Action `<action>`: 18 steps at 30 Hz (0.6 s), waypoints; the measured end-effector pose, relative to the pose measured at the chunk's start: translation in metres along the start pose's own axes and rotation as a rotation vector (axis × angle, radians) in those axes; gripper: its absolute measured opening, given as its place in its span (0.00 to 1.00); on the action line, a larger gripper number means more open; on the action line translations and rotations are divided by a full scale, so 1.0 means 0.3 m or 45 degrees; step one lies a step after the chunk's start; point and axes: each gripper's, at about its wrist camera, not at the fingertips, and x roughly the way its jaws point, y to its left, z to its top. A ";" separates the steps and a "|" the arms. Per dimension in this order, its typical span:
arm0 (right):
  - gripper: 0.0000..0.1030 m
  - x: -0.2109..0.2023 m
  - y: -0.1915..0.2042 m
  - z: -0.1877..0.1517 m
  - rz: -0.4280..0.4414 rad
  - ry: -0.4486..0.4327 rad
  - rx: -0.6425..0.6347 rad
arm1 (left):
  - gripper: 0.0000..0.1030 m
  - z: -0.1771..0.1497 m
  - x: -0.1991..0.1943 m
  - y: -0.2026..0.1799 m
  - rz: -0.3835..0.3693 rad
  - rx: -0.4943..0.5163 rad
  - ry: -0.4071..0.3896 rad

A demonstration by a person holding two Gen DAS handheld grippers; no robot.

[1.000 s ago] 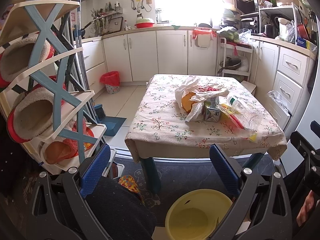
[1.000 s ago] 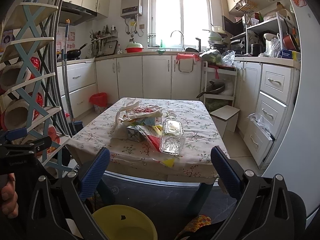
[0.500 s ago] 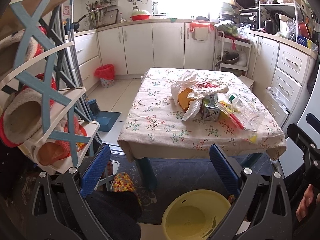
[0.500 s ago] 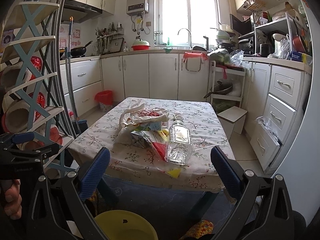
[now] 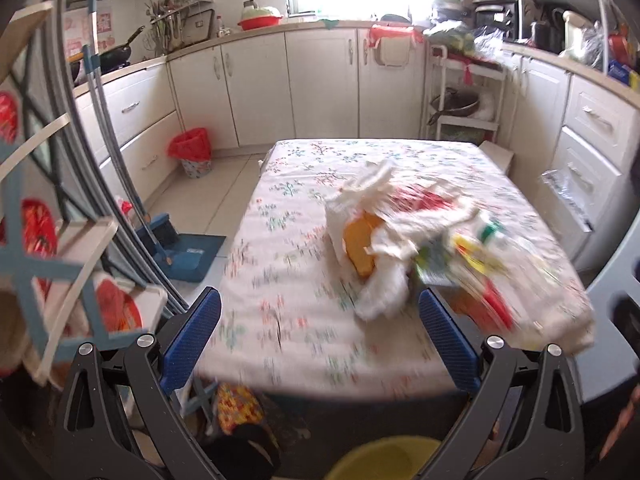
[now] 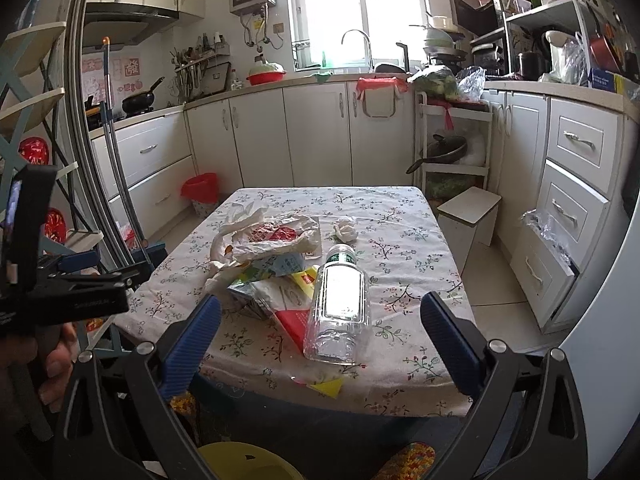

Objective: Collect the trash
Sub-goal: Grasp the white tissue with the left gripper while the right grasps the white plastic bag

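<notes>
Trash lies on a low table with a floral cloth [image 6: 400,240]: a clear plastic bottle [image 6: 338,312] on its side, a white plastic bag [image 6: 264,236], a small carton [image 6: 248,292], wrappers and a crumpled tissue [image 6: 345,230]. The left wrist view is blurred and shows the bag [image 5: 380,232] and wrappers there. My left gripper [image 5: 320,344] is open and empty over the table's near edge. My right gripper [image 6: 320,344] is open and empty, just short of the bottle. A yellow bucket [image 6: 248,462] stands on the floor below; it also shows in the left wrist view [image 5: 384,460].
A red-lined bin [image 6: 202,196] stands by the cabinets at back left. A shoe rack [image 5: 48,264] and a broom with dustpan [image 5: 176,248] are at left. A white stool [image 6: 468,216] and drawers [image 6: 568,232] are at right.
Both grippers have moved forward and up toward the table. The trash looks larger and nearer. The left view is now motion-blurred. Both stay open.
</notes>
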 end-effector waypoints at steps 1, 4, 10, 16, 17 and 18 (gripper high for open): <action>0.93 0.009 -0.006 -0.001 0.008 0.005 0.015 | 0.92 0.028 0.040 -0.002 0.009 0.007 0.012; 0.93 0.035 -0.016 0.002 0.029 0.026 0.039 | 0.92 0.097 0.151 -0.013 0.022 0.045 0.045; 0.93 0.137 -0.043 0.088 0.054 0.063 0.052 | 0.91 0.186 0.375 -0.049 0.050 0.213 0.111; 0.93 0.292 -0.010 0.212 0.101 0.100 -0.052 | 0.54 0.241 0.524 -0.070 -0.084 0.256 0.192; 0.93 0.325 -0.007 0.225 0.108 0.119 -0.062 | 0.48 0.244 0.540 -0.073 -0.105 0.258 0.205; 0.93 0.364 -0.008 0.236 0.115 0.147 -0.066 | 0.32 0.245 0.558 -0.074 -0.124 0.262 0.226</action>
